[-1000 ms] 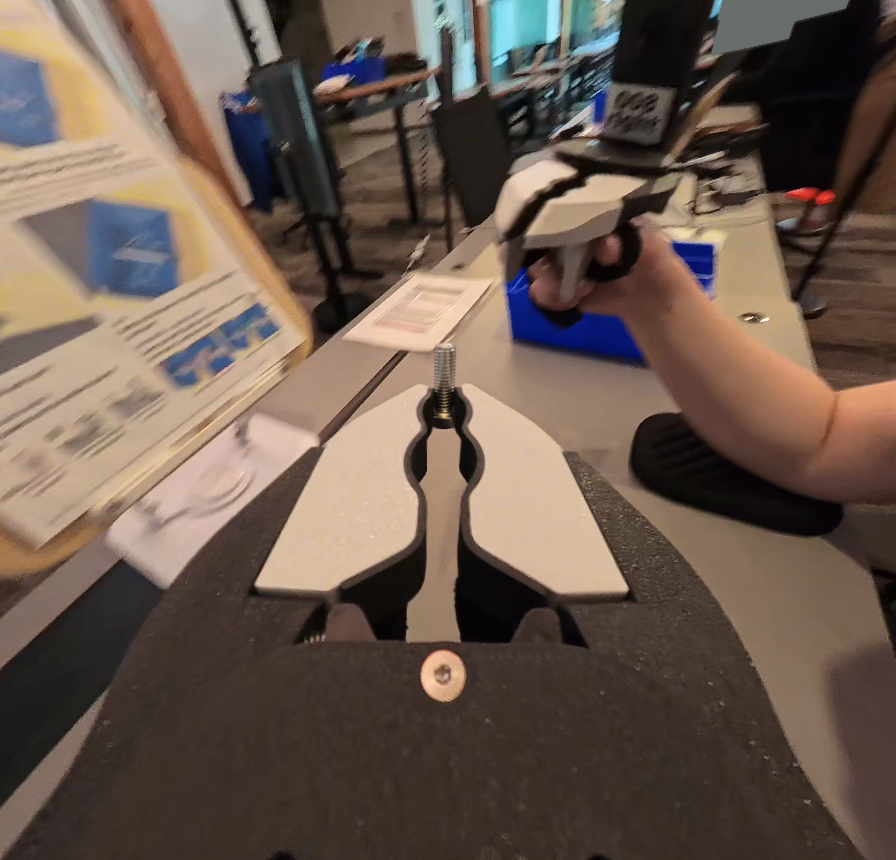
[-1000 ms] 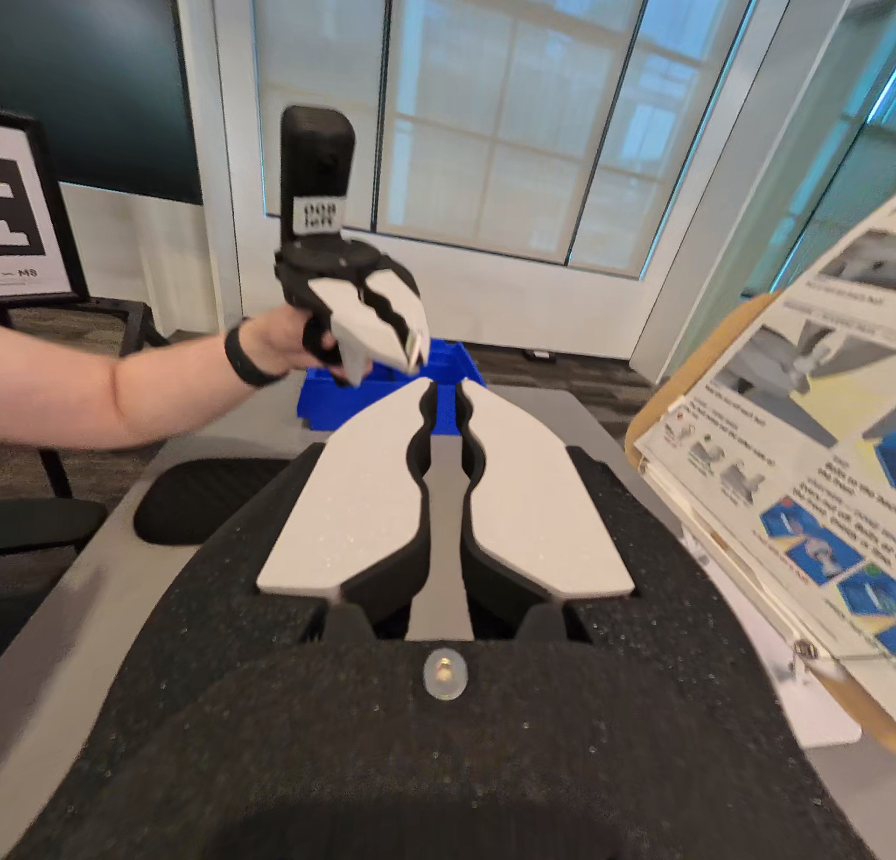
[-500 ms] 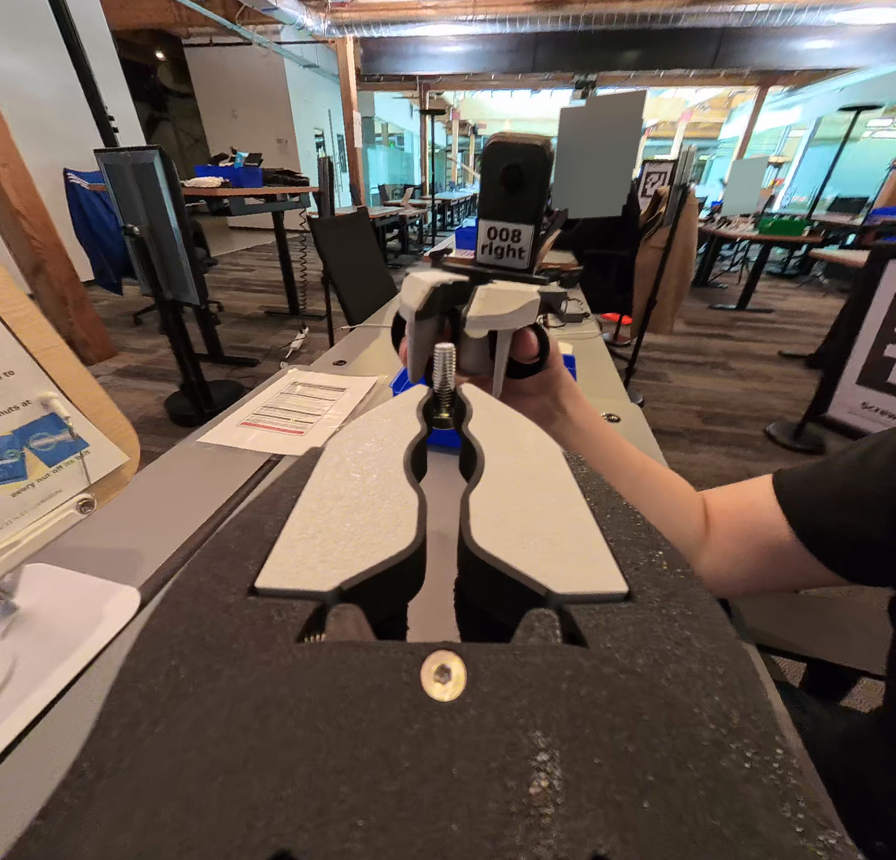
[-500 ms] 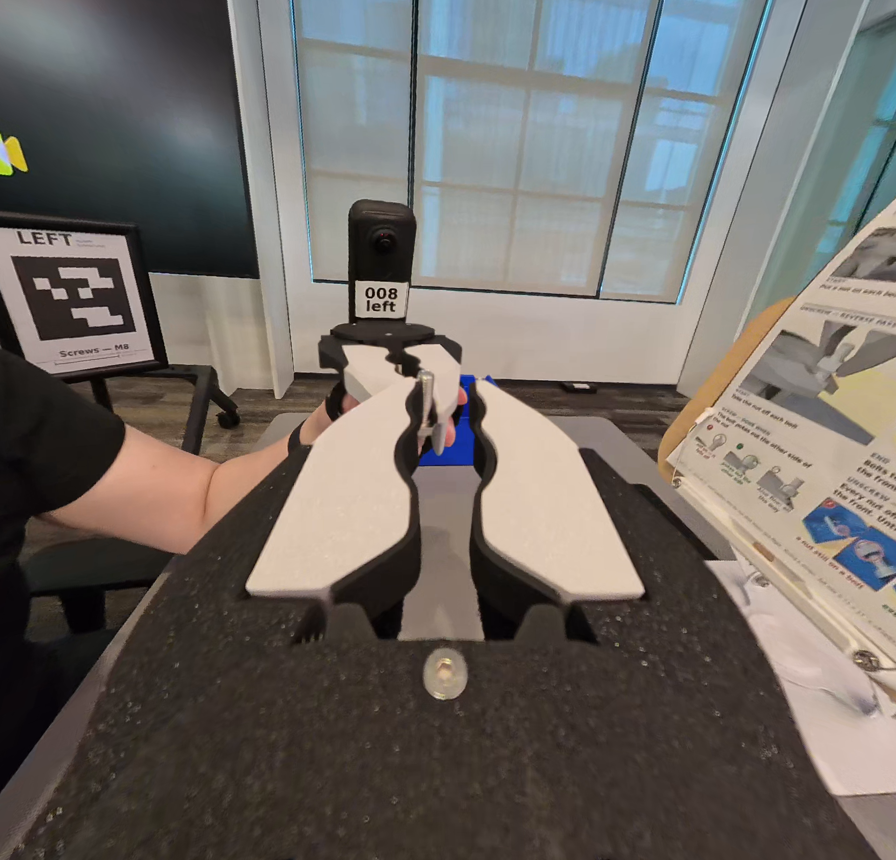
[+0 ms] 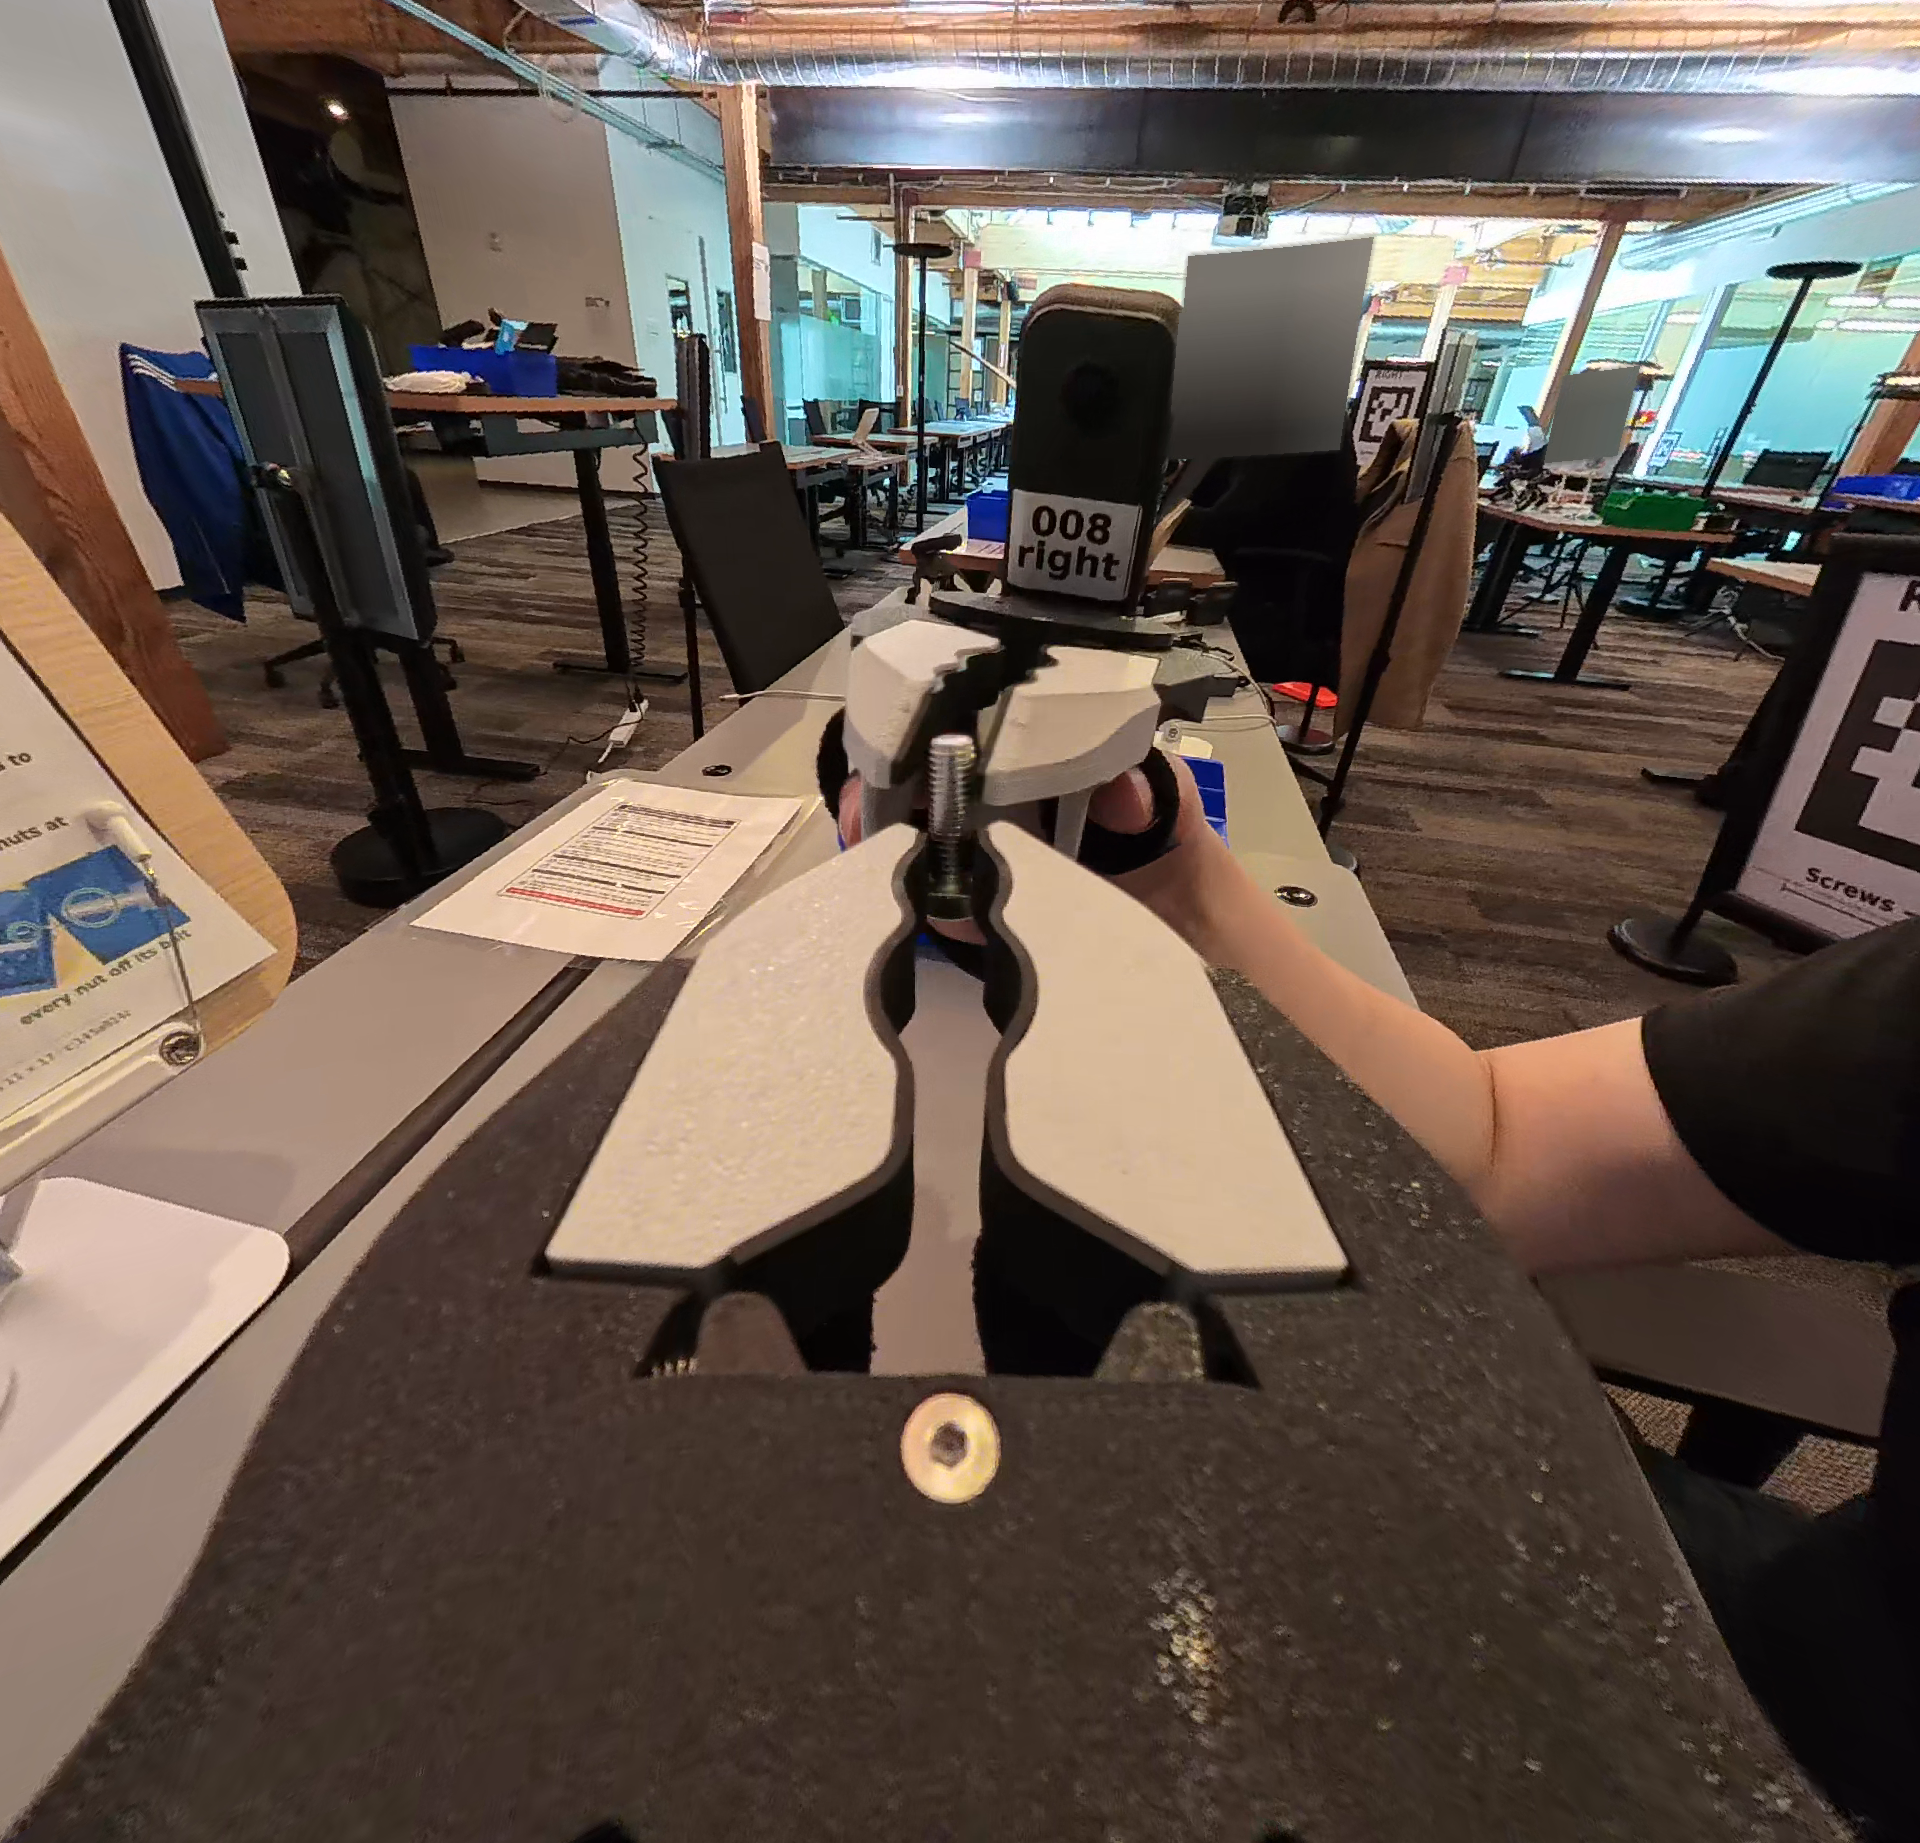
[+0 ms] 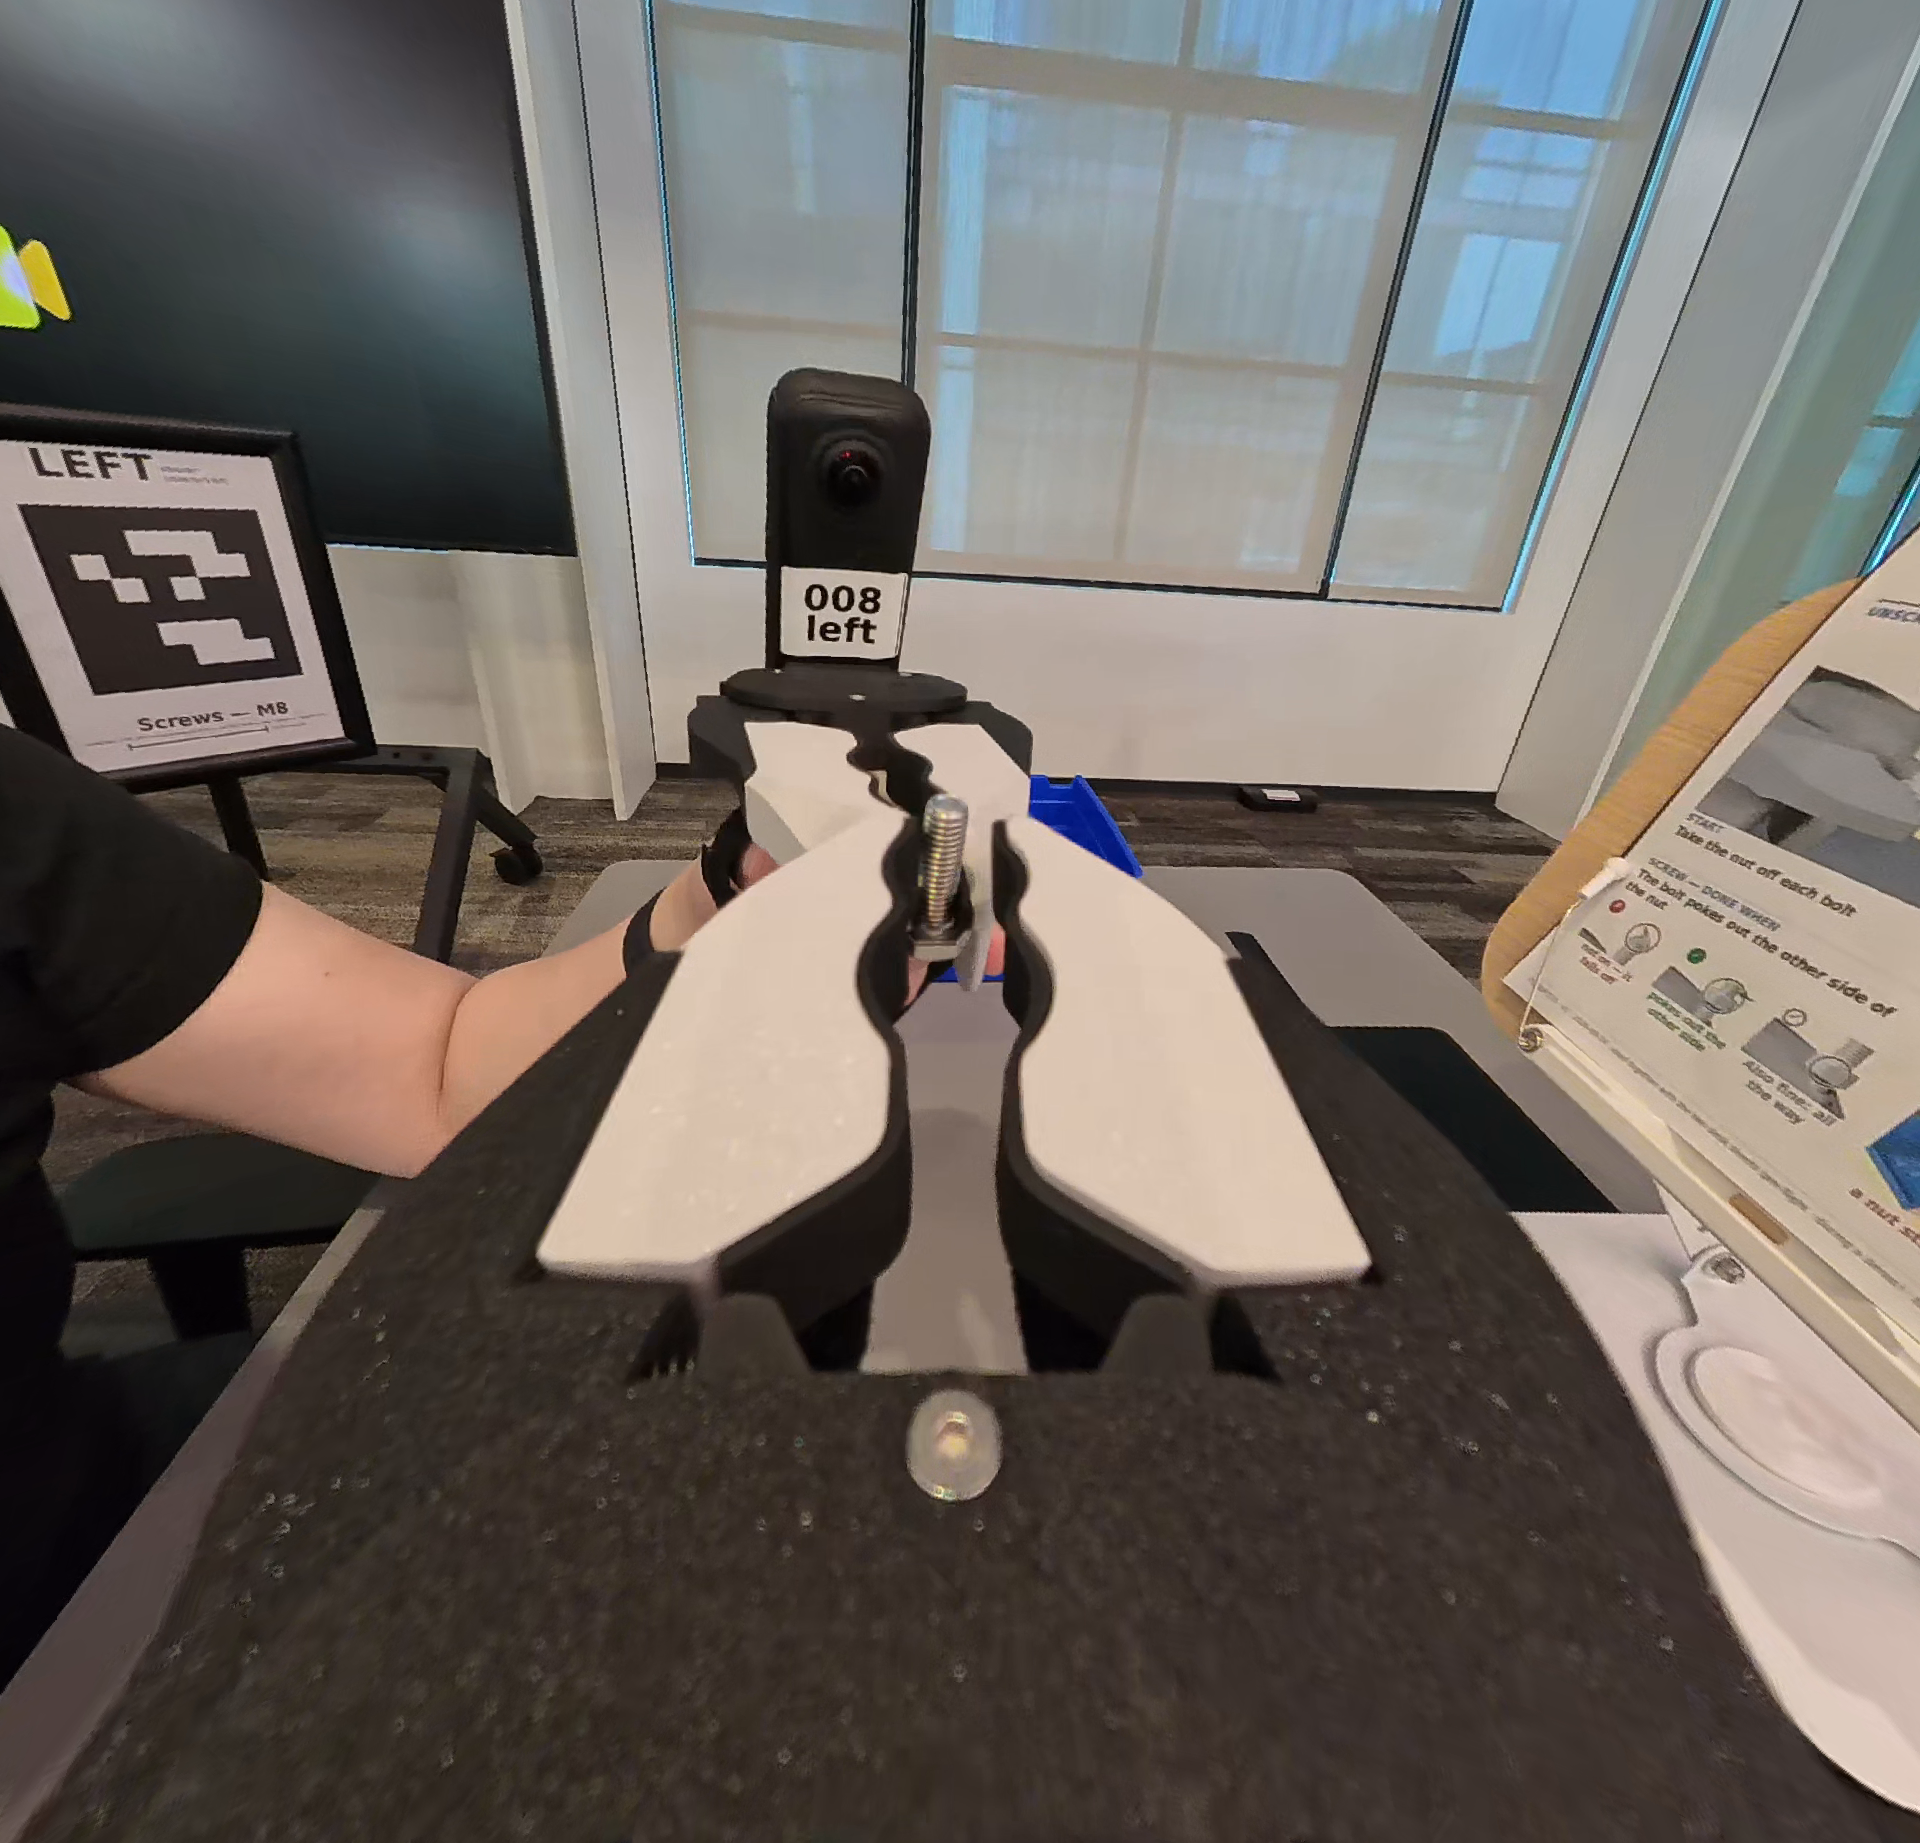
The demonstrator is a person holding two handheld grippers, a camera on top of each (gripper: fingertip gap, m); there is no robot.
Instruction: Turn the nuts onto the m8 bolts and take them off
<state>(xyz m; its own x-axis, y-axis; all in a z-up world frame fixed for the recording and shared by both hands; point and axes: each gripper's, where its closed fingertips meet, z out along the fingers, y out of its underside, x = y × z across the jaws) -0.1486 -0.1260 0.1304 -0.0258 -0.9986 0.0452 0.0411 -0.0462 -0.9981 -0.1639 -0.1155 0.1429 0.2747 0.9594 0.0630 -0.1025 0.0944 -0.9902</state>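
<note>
Your left gripper [image 5: 951, 874] has its white fingers [image 5: 790, 1024] pinched on the head end of the silver threaded M8 bolt [image 5: 950, 811], which stands upright above the grey worktop [image 5: 343, 1055]. Facing it, your right gripper [image 6: 940, 910] has its fingers [image 6: 1132, 1024] parted around the bolt's shaft; whether they touch it is unclear. A blue plastic bin [image 6: 1075, 827] sits behind.
</note>
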